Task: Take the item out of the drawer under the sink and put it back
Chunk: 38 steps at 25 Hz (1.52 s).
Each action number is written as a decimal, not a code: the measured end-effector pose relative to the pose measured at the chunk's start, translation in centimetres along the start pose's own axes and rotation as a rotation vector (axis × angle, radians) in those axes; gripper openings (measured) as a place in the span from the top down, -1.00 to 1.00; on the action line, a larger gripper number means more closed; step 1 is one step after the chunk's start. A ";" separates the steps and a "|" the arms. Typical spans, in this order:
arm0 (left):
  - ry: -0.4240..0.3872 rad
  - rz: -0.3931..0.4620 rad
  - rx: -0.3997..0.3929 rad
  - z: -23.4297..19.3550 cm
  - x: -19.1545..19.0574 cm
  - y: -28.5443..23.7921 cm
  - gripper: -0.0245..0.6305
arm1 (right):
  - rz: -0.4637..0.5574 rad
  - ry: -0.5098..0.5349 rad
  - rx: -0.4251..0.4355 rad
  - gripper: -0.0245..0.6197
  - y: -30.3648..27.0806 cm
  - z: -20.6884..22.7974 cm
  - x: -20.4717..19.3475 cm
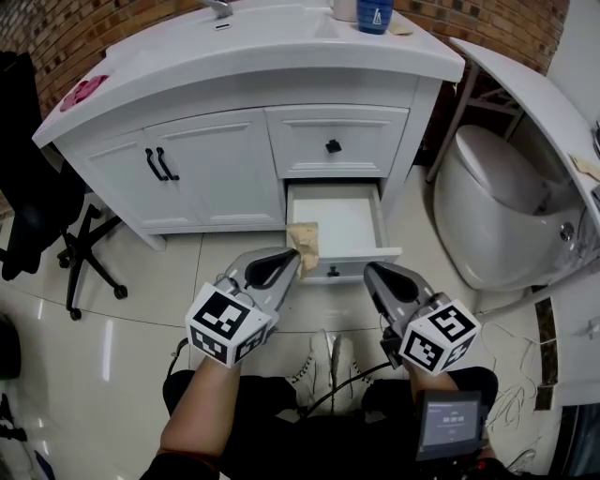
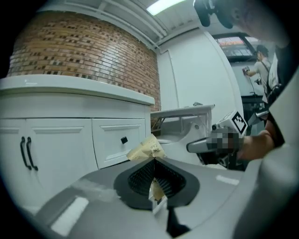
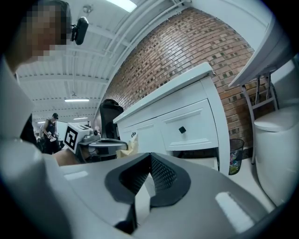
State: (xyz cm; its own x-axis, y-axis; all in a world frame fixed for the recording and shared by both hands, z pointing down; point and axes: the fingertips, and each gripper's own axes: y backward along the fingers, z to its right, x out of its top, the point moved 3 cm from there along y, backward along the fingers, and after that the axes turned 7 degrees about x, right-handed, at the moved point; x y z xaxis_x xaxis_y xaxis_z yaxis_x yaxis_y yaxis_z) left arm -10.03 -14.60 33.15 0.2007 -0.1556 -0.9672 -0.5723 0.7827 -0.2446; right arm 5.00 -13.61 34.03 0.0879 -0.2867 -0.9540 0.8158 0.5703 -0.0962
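Note:
The lower drawer (image 1: 339, 247) of the white sink cabinet (image 1: 225, 169) stands pulled out, and its inside looks bare. My left gripper (image 1: 298, 253) is shut on a small tan paper packet (image 1: 307, 243), held over the drawer's front left corner. In the left gripper view the packet (image 2: 147, 150) sticks up from between the closed jaws. My right gripper (image 1: 370, 272) hovers just in front of the drawer's right front, shut with nothing in it. From the right gripper view the left gripper (image 3: 100, 144) and packet (image 3: 129, 147) show off to the left.
The upper drawer (image 1: 334, 142) with a black knob is closed. A white toilet (image 1: 506, 211) stands at the right, and a black office chair (image 1: 42, 216) at the left. A blue cup (image 1: 374, 15) sits on the countertop. A small bin (image 3: 236, 154) stands by the brick wall.

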 end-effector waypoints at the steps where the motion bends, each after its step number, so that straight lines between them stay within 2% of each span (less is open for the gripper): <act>1: 0.041 0.008 -0.002 0.3 -0.3 0.4 0.90 | 0.000 0.001 0.001 0.90 -0.1 0.0 0.1; 3: 0.099 0.017 -0.005 0.7 -1.0 1.1 0.90 | -0.001 0.003 0.005 0.90 -0.4 -0.1 0.2; 6: 0.126 0.041 -0.003 1.1 -1.6 1.9 0.90 | -0.007 0.008 0.010 0.90 -0.7 -0.4 0.1; 19: 0.107 0.069 -0.009 1.7 -1.3 1.8 0.90 | -0.009 0.014 0.005 0.90 -0.6 -0.3 0.3; 38: 0.077 0.047 0.019 0.6 -1.3 1.4 0.90 | -0.007 0.012 0.001 0.90 -0.5 -0.2 0.2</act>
State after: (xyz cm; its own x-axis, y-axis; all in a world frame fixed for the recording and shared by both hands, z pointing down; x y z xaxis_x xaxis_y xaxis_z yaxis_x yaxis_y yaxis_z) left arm -10.63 -12.94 34.15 0.1121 -0.1634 -0.9802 -0.5646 0.8013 -0.1981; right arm 4.55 -13.81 33.82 0.0755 -0.2817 -0.9565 0.8170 0.5675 -0.1026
